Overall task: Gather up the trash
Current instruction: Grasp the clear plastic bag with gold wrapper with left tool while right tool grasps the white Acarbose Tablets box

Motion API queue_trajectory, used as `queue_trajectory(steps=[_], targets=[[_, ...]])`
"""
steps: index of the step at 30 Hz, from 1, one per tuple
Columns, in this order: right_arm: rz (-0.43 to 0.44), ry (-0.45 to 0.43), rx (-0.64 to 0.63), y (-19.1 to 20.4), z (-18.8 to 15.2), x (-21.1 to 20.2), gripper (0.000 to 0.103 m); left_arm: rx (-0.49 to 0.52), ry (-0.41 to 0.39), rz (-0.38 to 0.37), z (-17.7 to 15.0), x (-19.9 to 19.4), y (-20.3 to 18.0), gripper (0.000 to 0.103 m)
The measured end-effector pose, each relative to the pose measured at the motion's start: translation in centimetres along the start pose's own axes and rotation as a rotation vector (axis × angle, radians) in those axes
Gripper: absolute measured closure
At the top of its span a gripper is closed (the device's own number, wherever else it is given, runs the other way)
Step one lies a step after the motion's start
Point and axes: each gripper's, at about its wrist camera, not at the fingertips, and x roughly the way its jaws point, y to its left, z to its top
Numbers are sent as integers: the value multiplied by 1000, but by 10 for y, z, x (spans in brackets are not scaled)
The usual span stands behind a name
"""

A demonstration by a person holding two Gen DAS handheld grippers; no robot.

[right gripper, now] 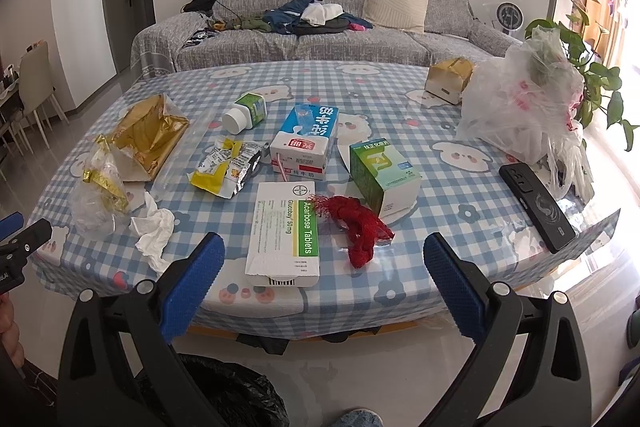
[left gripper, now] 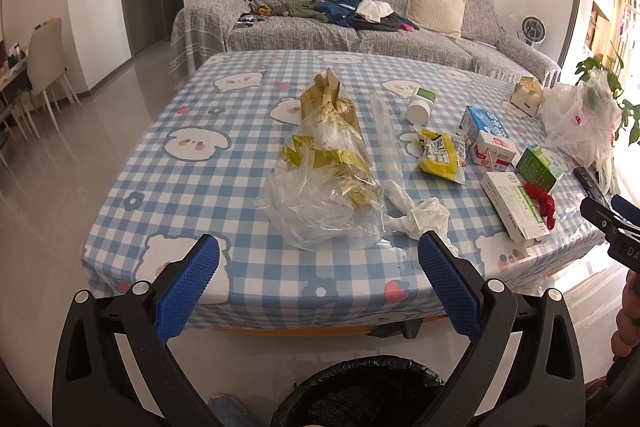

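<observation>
Trash litters the checked tablecloth (left gripper: 168,187). In the left wrist view my left gripper (left gripper: 318,269) hangs open just short of the table's near edge, facing a clear plastic bag with gold wrapping (left gripper: 324,179) and a crumpled white tissue (left gripper: 420,215). In the right wrist view my right gripper (right gripper: 324,269) is open, with a white tablet box (right gripper: 286,231) and a red mesh net (right gripper: 356,223) lying just beyond its fingers. Farther back lie a yellow snack wrapper (right gripper: 228,167), a milk carton (right gripper: 306,143), a green box (right gripper: 382,173) and a white bottle (right gripper: 246,115). A black-lined bin (left gripper: 360,391) stands on the floor below.
A black phone (right gripper: 536,207) lies near the table's right edge, beside a bulky white plastic bag (right gripper: 524,107) and a potted plant (right gripper: 592,75). A small brown box (right gripper: 448,79) sits at the back right. A grey sofa (left gripper: 360,23) stands behind the table, chairs (left gripper: 44,67) at far left.
</observation>
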Motion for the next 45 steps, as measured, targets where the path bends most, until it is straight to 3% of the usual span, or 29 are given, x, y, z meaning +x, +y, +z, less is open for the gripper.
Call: queue_trajectory(steps=[12,23,30,39,45], targets=[[12,144,-60,37,6,74,8,-12,88,36,17,72,13,6],[14,235,-37,47,20,122,13,8,111,-34,36,102,3,6],[19,268,-20,52,21,136,20,33,126,-10,42,115,-7,6],[13,294,-6,52,15,138,30,49,146,28,40,117,-10,24],[28,295,-2,53,15,136,40,33,164,8,38,120,-9,43]])
